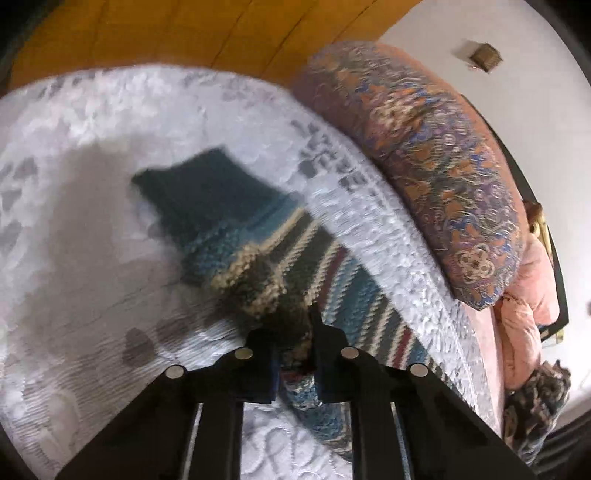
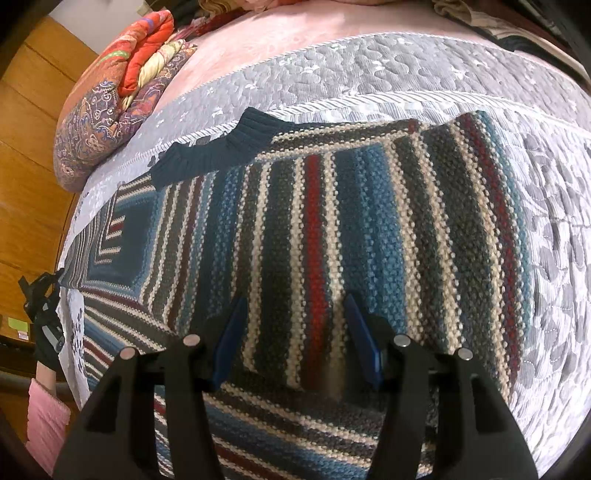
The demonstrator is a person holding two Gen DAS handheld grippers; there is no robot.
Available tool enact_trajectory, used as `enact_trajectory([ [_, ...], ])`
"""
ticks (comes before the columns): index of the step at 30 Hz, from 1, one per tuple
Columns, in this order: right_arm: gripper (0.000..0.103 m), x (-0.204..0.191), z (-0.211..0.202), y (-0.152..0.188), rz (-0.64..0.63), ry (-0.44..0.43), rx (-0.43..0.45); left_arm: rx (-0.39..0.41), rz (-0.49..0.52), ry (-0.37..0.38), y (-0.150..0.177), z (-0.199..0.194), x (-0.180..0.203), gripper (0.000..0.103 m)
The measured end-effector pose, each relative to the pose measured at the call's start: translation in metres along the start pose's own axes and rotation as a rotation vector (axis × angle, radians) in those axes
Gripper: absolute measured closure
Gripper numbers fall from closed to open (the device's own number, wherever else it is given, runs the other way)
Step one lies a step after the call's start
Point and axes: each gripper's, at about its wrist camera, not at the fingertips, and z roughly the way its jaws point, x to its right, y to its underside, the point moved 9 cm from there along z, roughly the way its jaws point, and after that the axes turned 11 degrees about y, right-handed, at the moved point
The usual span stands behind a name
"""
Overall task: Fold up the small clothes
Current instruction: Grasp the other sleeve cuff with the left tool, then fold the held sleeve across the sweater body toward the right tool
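Note:
A knitted sweater with blue, grey, cream and red stripes lies spread on the quilted bedspread, its dark teal collar toward the far left. My right gripper hovers open just over the sweater's middle, with nothing between its blue pads. In the left wrist view, my left gripper is shut on a bunched piece of the sweater, lifted off the bedspread. The teal ribbed part lies beyond it. That same left gripper shows at the sweater's left edge in the right wrist view.
A paisley-patterned folded quilt lies along the bed's edge beside the sweater, with an orange one on top. Wooden panelling is beyond the bed. A gloved hand with a pink sleeve holds the left gripper.

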Motion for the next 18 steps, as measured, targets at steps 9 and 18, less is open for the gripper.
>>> enact_trajectory([
  [9, 0.048, 0.0, -0.001, 0.0, -0.004, 0.005, 0.0, 0.013, 0.147, 0.126, 0.015, -0.012, 0.086, 0.091],
  [18, 0.047, -0.001, -0.001, 0.001, -0.01, 0.014, 0.001, -0.06, 0.282, 0.276, 0.074, -0.011, 0.181, 0.091],
])
